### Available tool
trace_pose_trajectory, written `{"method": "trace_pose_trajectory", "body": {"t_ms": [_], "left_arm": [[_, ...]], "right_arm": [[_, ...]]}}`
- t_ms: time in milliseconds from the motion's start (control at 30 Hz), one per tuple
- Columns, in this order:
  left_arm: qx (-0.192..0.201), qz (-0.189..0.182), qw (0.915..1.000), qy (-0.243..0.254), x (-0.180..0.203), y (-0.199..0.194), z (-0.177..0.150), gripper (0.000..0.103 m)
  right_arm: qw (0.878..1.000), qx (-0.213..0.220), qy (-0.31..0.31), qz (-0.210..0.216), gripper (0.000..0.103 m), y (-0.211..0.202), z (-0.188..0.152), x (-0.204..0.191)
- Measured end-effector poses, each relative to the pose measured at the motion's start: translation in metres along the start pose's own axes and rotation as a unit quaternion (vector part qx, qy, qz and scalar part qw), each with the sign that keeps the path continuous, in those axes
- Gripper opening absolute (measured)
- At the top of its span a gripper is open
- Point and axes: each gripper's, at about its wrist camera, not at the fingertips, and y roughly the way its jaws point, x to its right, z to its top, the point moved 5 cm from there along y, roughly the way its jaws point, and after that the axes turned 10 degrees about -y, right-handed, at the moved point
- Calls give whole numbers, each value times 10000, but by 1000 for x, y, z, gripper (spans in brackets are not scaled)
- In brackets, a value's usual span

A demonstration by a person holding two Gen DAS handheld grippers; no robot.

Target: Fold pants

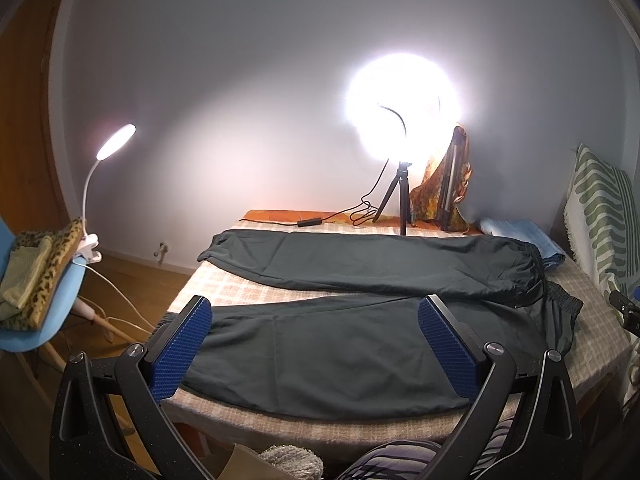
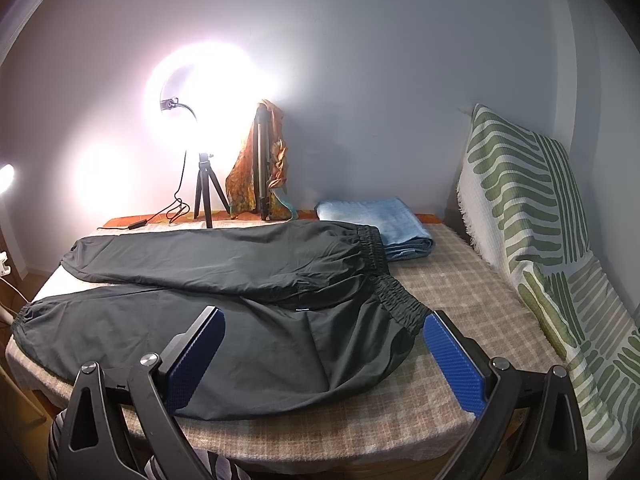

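A pair of dark track pants [image 1: 360, 304] lies spread flat on a table covered with a checked cloth [image 2: 460, 280], the two legs parted in a narrow V — cuffs toward the table's left edge, elastic waistband [image 2: 396, 296] toward the right. The far leg runs along the back half of the table; the near leg lies along the front edge. The left gripper [image 1: 316, 344] hovers over the near leg close to the front edge, its blue-padded jaws wide apart and holding nothing. The right gripper [image 2: 324, 356] hovers over the seat of the pants near the front edge, its jaws likewise spread wide and empty, the right pad just beside the gathered waistband. At the back edge stands a lit ring light [image 1: 402, 100] on a small tripod [image 2: 206, 188], with a patterned orange cloth [image 2: 244, 176] draped over a stand beside it. A folded light-blue towel [image 2: 380, 220] sits at the back right corner, touching the waistband's far end. Off the left edge, a white clip lamp [image 1: 116, 142] is fixed to a blue chair [image 1: 44, 320]. A green-striped white throw [image 2: 532, 216] rises along the right edge.
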Motion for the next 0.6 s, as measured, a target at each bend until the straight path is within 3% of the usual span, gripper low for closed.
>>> {"method": "trace_pose_trajectory", "body": {"t_ms": [600], "left_arm": [[-217, 274, 9994, -55, -20, 40, 0, 102]], "right_arm": [[9992, 54, -198, 330, 101, 39, 33, -21]]}}
